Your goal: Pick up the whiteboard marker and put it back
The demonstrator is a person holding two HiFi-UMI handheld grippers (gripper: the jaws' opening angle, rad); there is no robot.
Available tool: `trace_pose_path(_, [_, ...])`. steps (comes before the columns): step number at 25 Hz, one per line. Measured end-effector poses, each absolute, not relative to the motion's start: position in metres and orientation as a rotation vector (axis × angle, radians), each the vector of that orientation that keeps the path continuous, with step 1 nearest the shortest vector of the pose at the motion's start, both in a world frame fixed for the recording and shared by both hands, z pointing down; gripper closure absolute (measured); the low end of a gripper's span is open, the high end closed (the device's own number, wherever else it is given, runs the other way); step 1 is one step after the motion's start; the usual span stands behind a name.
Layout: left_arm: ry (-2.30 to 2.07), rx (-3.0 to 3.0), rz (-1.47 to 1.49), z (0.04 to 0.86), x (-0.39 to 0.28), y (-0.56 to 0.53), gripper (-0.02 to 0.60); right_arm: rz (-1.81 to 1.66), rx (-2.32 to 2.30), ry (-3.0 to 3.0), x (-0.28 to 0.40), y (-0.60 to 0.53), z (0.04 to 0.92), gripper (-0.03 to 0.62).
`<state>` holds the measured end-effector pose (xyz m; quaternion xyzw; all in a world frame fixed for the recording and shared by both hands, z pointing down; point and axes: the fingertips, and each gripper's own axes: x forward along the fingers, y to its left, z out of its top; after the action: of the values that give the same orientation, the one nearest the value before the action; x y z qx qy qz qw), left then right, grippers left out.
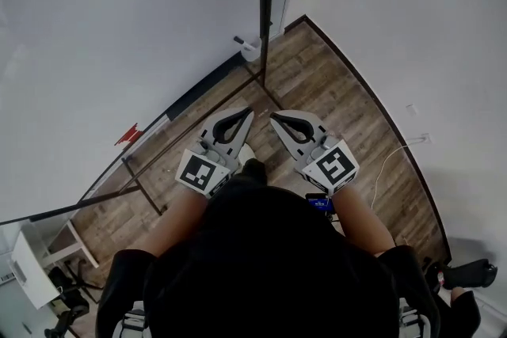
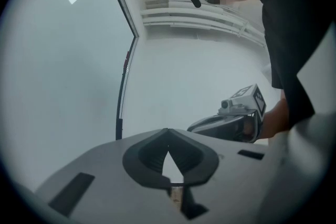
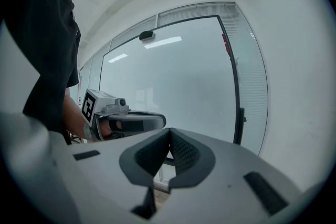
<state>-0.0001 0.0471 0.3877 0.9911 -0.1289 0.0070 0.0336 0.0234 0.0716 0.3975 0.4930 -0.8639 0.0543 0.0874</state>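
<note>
No whiteboard marker shows clearly. A small red thing (image 1: 127,134) sits at the lower edge of the whiteboard (image 1: 103,51); I cannot tell what it is. My left gripper (image 1: 250,112) and right gripper (image 1: 273,117) are held side by side at waist height over the wooden floor, pointing toward the board's corner. Both are shut with nothing between the jaws. In the left gripper view the left gripper (image 2: 168,131) has its jaws meeting at the tips, with the right gripper (image 2: 231,123) beside it. In the right gripper view the right gripper (image 3: 169,130) looks the same, beside the left gripper (image 3: 126,120).
The whiteboard's black frame post (image 1: 262,12) and stand legs (image 1: 142,186) rise from the wood floor (image 1: 317,83). A white holder with a dark piece (image 1: 249,48) sits at the board's corner. A white wall (image 1: 412,20) with a cable (image 1: 396,154) is on the right, and a white cabinet (image 1: 28,265) at bottom left.
</note>
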Motion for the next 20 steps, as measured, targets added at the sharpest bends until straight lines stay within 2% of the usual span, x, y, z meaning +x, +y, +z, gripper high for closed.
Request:
trace_pose_path(9, [-0.442, 3.038, 0.065, 0.41, 0.01, -0.056, 0.578, 0.196, 1.393, -2.549, 0.034, -0.041, 0.408, 0.602])
trace_pose_path(20, [-0.514, 2.982, 0.05, 0.433, 0.009, -0.113, 0.578, 0.216, 1.339, -2.492, 0.044, -0.106, 0.444, 0.602])
